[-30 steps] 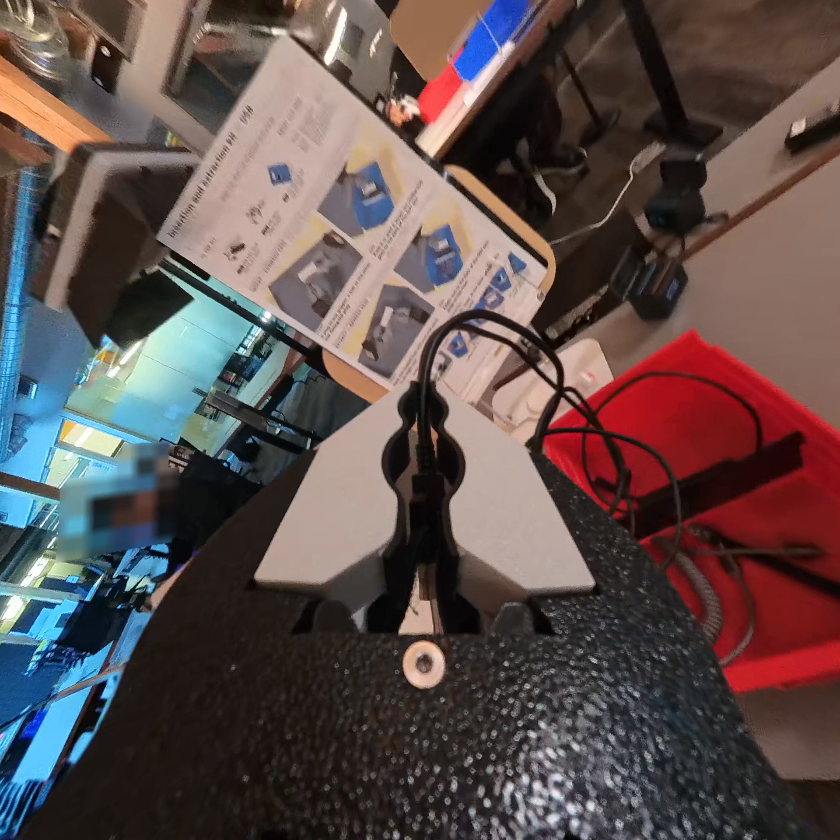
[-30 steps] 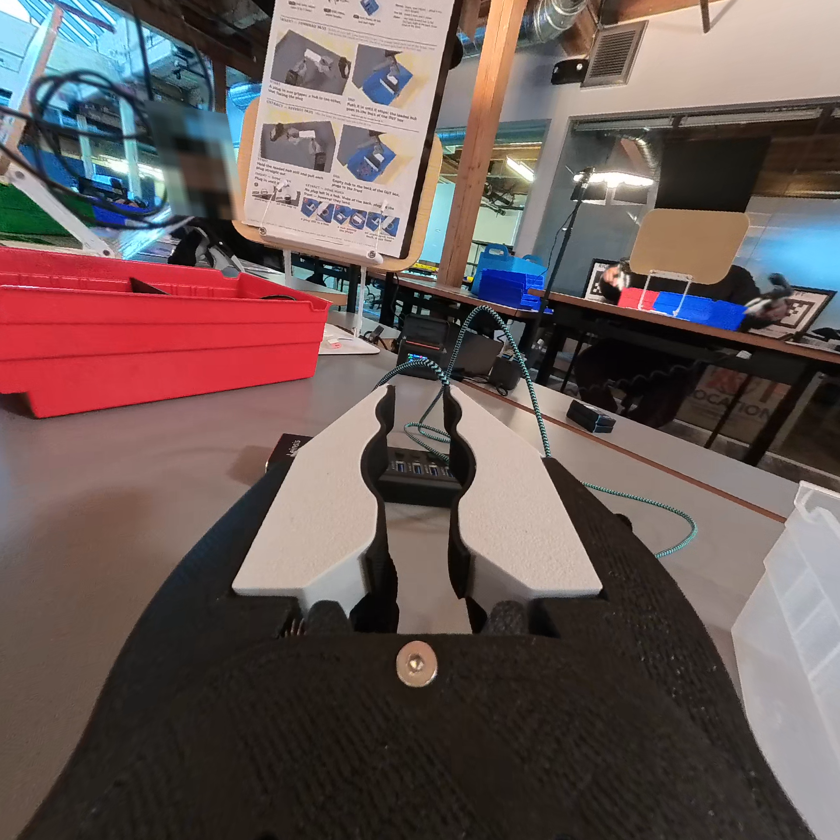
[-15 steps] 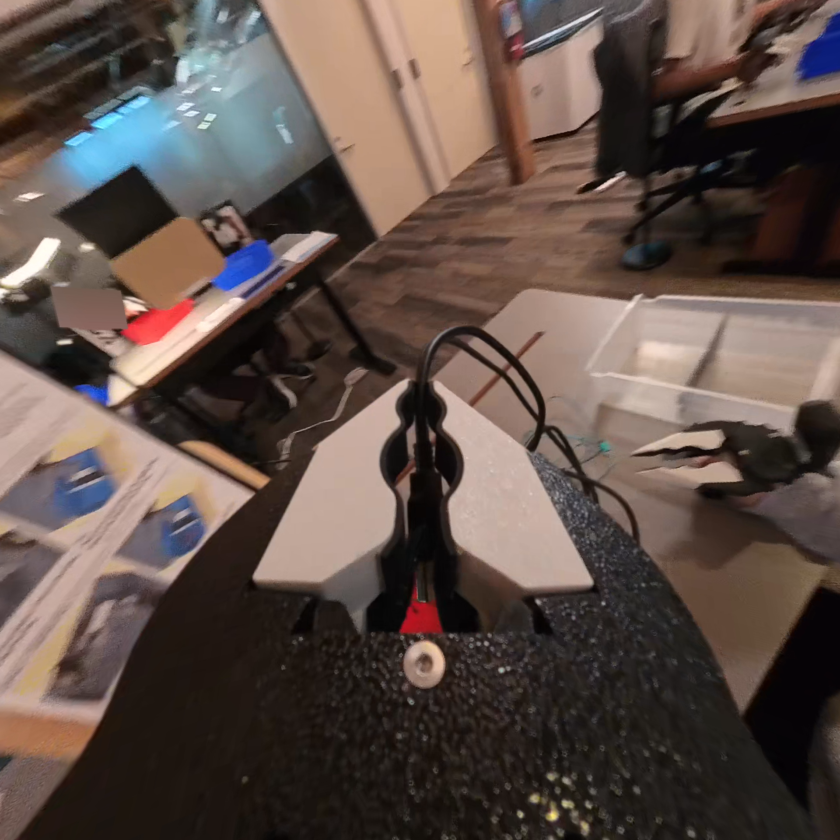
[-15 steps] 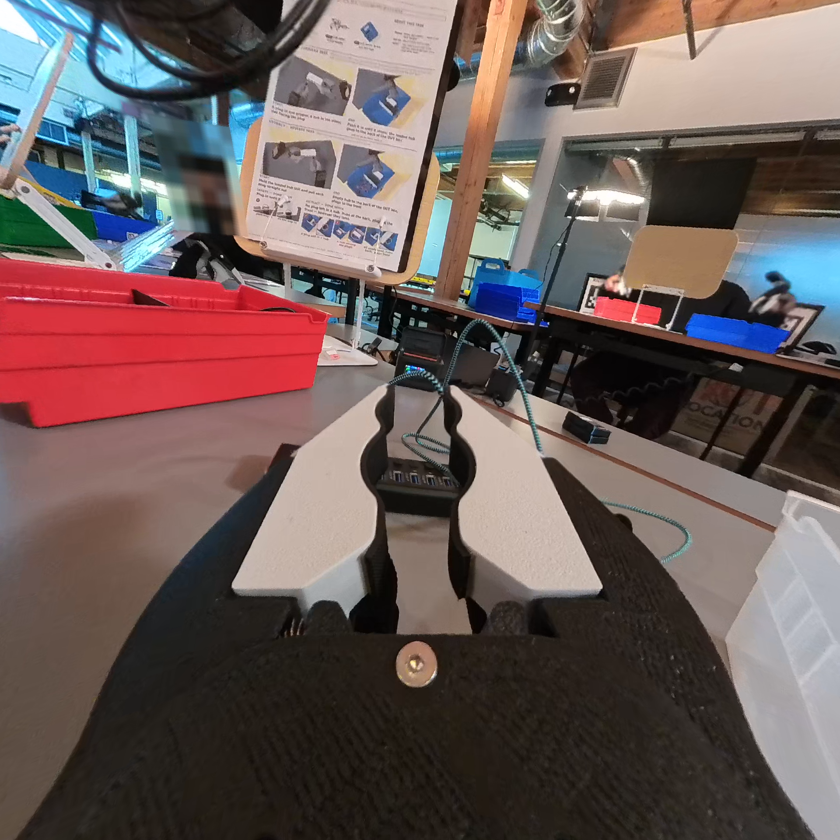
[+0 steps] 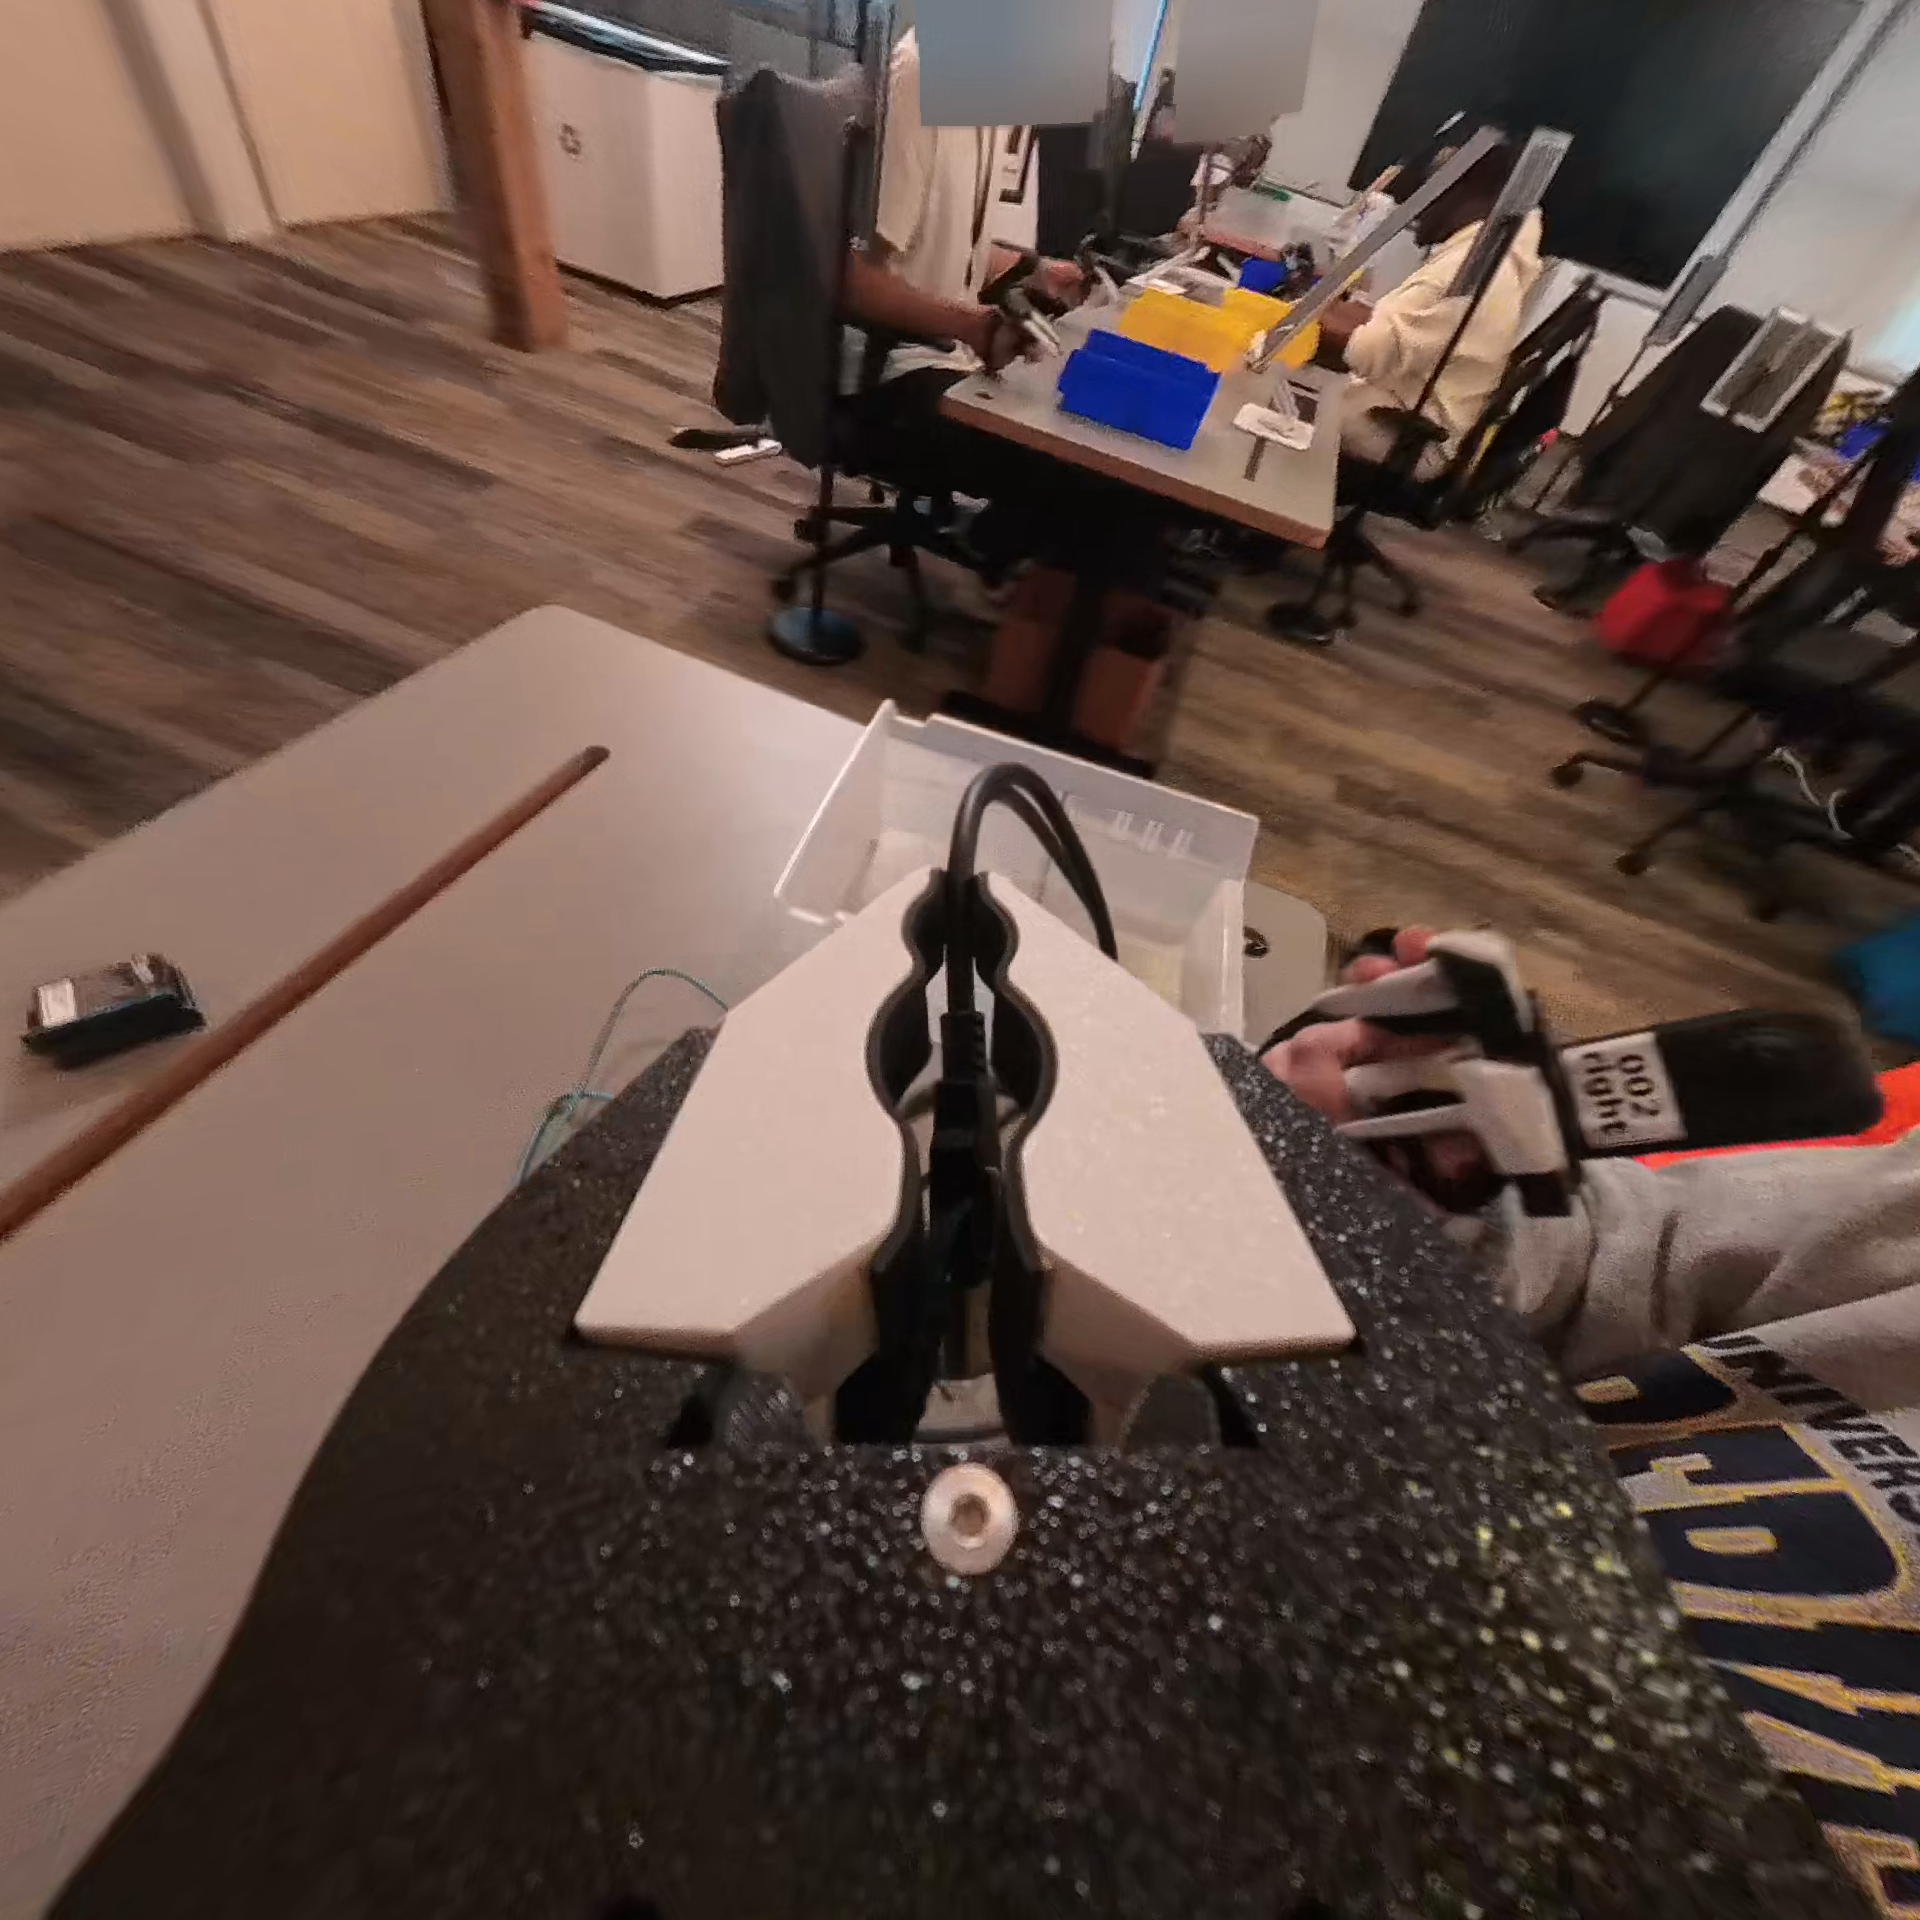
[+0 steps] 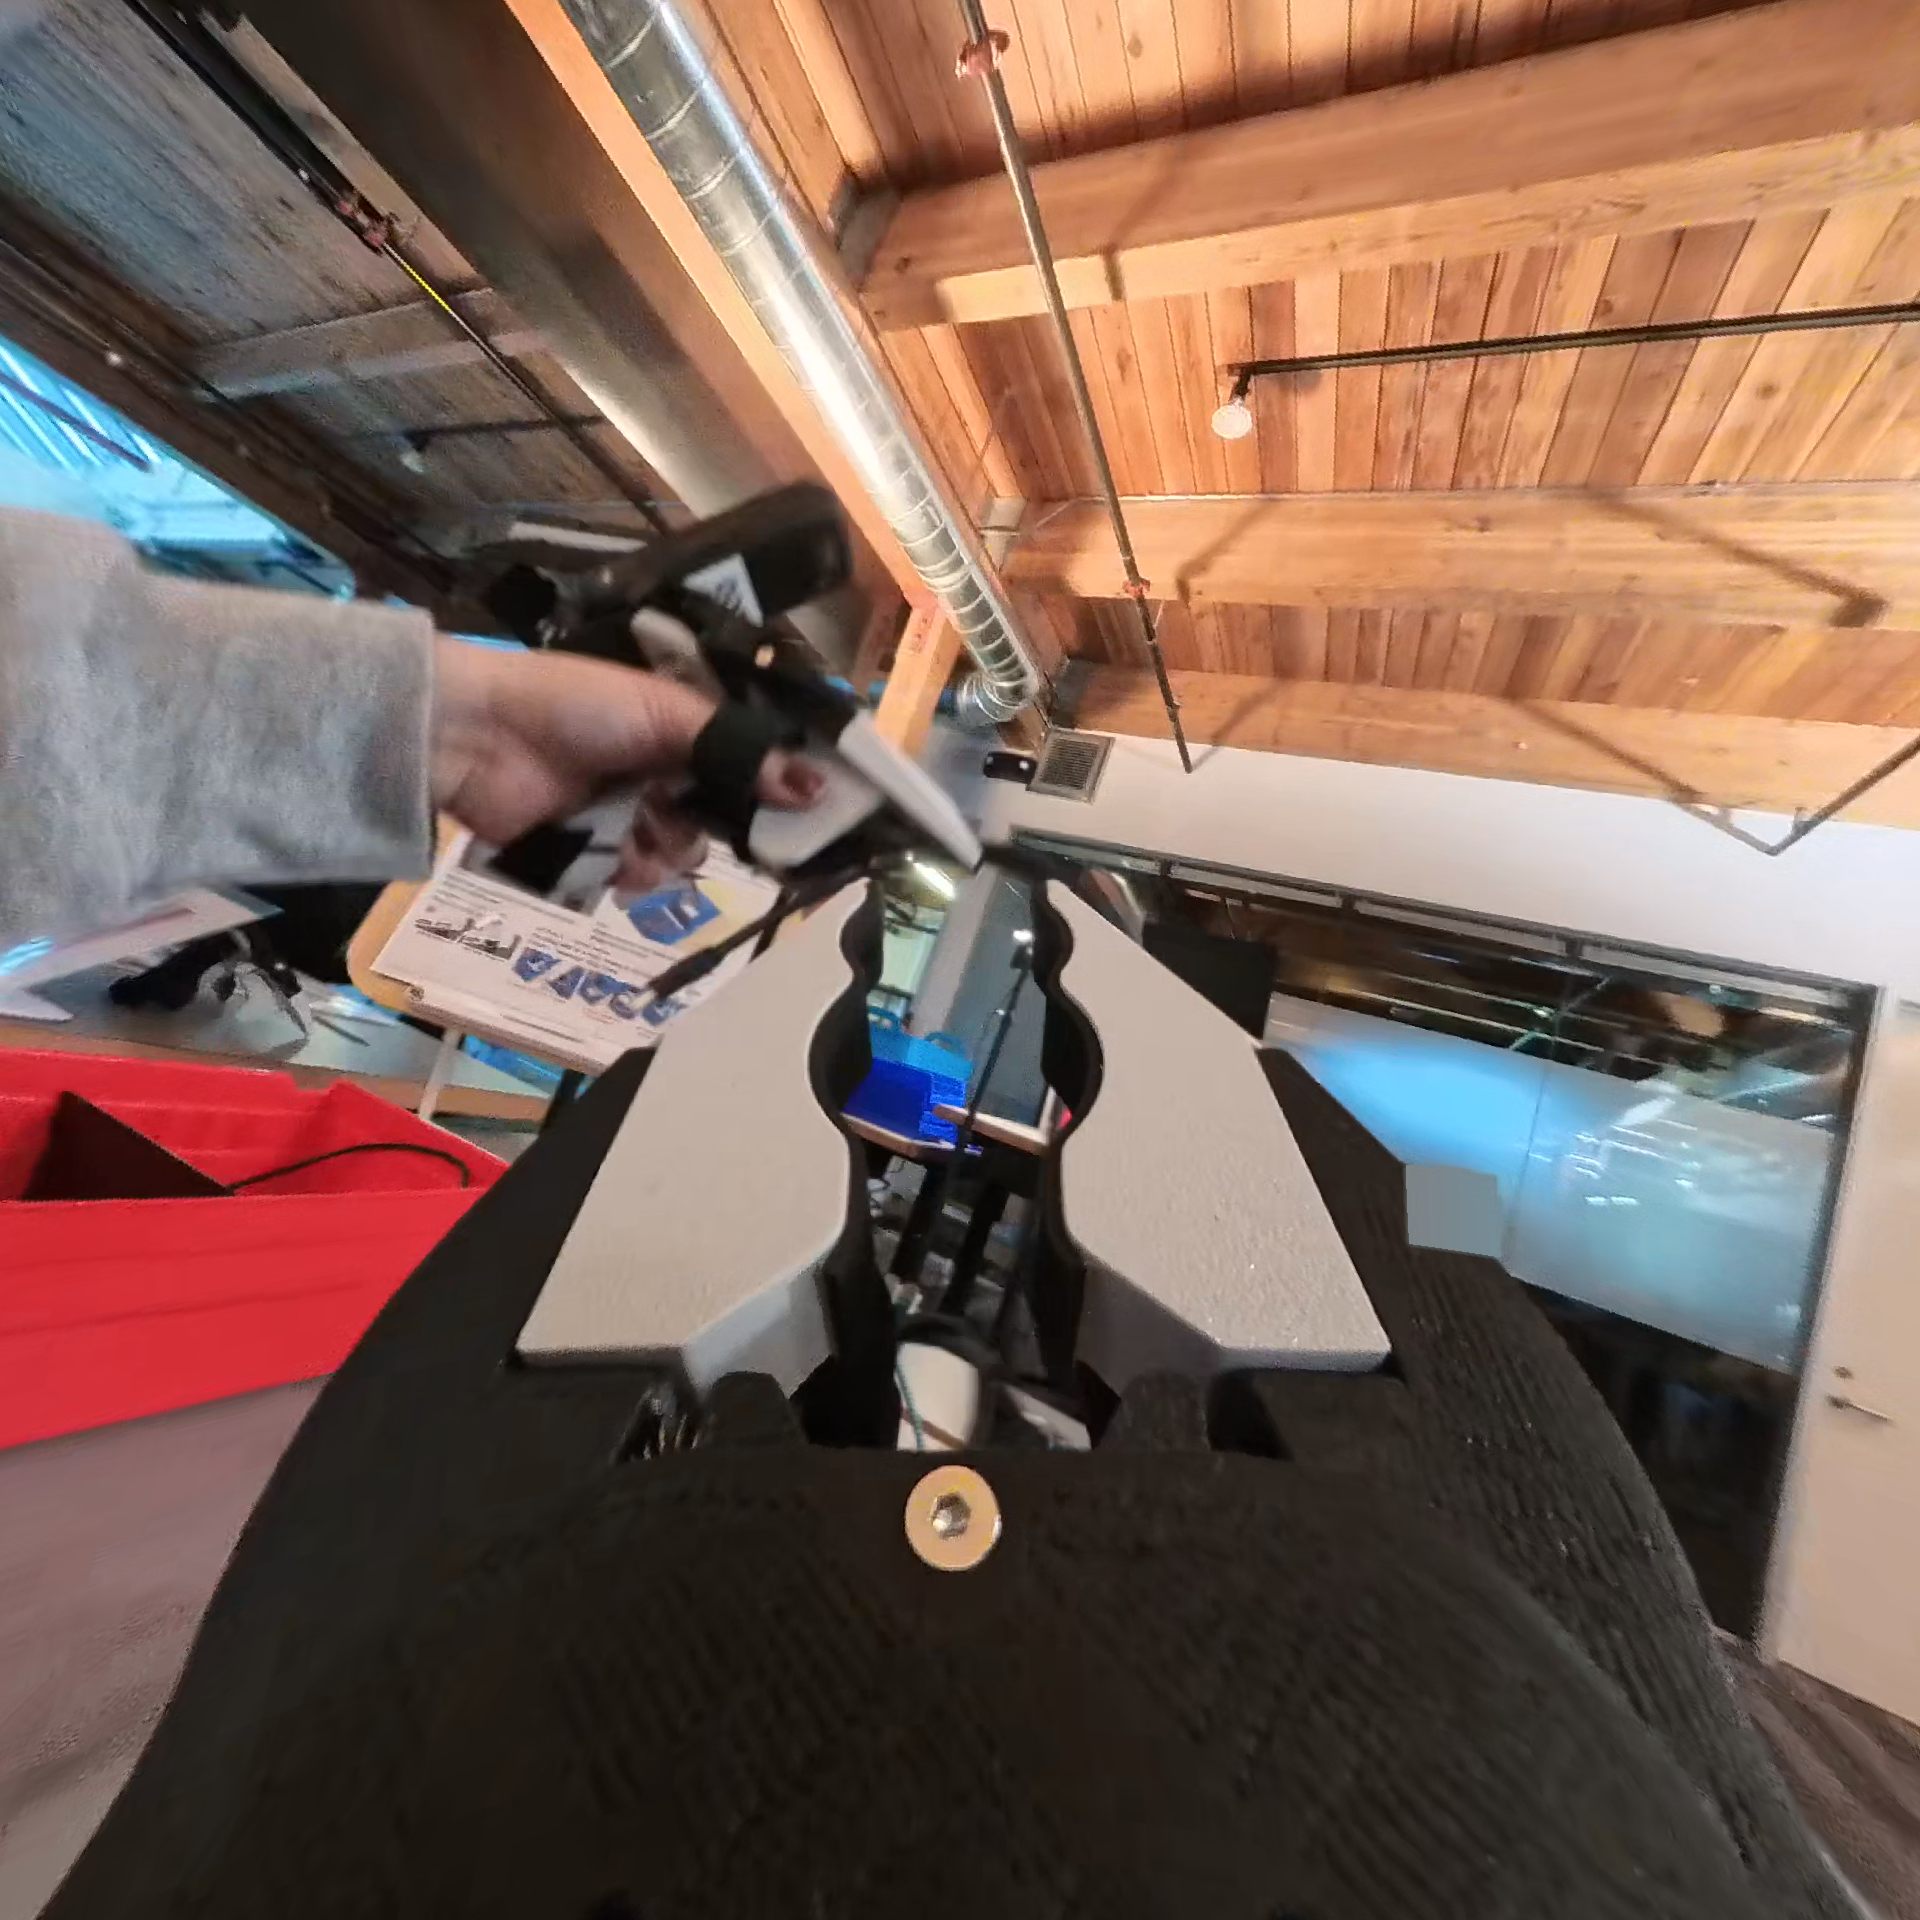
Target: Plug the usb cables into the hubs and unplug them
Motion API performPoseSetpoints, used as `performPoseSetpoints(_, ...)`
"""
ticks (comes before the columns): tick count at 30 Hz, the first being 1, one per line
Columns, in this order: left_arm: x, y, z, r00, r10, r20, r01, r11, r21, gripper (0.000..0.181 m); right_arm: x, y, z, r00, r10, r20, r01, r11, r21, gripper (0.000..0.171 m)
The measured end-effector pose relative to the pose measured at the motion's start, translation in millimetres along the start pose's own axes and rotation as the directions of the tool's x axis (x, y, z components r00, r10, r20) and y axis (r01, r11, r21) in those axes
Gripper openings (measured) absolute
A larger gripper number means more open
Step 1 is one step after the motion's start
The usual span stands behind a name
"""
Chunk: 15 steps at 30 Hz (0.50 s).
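My left tool stays clamped on the black USB cable, whose loop arches out past the fingertips. A second ago this view faced the red bin; now it looks down over the grey desk toward the clear plastic box, so I judge the cable lifted out and on its way to the hub. My right tool is apart and empty and has tipped up from the hub, now out of sight, toward the ceiling. Beyond it, the left tool hangs with the cable's plug dangling.
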State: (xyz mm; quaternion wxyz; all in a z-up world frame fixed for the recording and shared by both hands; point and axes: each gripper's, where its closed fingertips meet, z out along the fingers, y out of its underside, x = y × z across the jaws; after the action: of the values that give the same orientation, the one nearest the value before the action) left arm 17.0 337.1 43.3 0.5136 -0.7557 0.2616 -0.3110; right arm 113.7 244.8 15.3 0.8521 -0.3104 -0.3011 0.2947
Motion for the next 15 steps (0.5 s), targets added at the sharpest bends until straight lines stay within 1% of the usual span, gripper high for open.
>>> performPoseSetpoints(2, -10.0, 18.4, 7.9, 0.999, -0.036, 0.014, 0.036, 0.999, -0.008, 0.002, 14.9, -0.1, 0.1, 1.000, -0.010, -0.021, 0.009, 0.999, -0.044, 0.026)
performPoseSetpoints(4, -15.3, 40.1, 10.4, 0.997, -0.062, 0.038, 0.063, 0.998, -0.028, 0.001, 30.1, 10.5, 0.7, 1.000, 0.013, -0.026, -0.016, 0.992, -0.126, 0.022)
performPoseSetpoints(6, -18.3, 66.8, 8.9, 0.996, -0.029, 0.088, 0.036, 0.997, -0.074, 0.001, 43.1, 22.6, -0.2, 0.998, 0.063, -0.029, -0.067, 0.978, -0.198, 0.022)
performPoseSetpoints(9, -8.5, 111.9, 3.9, 0.991, 0.062, 0.120, -0.041, 0.984, -0.173, 0.001, 57.9, 40.7, -2.8, 0.988, 0.146, -0.046, -0.153, 0.945, -0.289, 0.023)
performPoseSetpoints(12, 21.5, 155.7, -3.0, 0.988, 0.149, 0.046, -0.133, 0.958, -0.254, 0.001, 61.7, 58.8, -5.4, 0.976, 0.215, -0.038, -0.213, 0.899, -0.384, 0.023)
performPoseSetpoints(15, 41.3, 202.4, -14.9, 0.975, 0.224, 0.010, -0.206, 0.911, -0.358, 0.001, 55.6, 79.3, -8.9, 0.962, 0.271, -0.010, -0.240, 0.835, -0.496, 0.025)
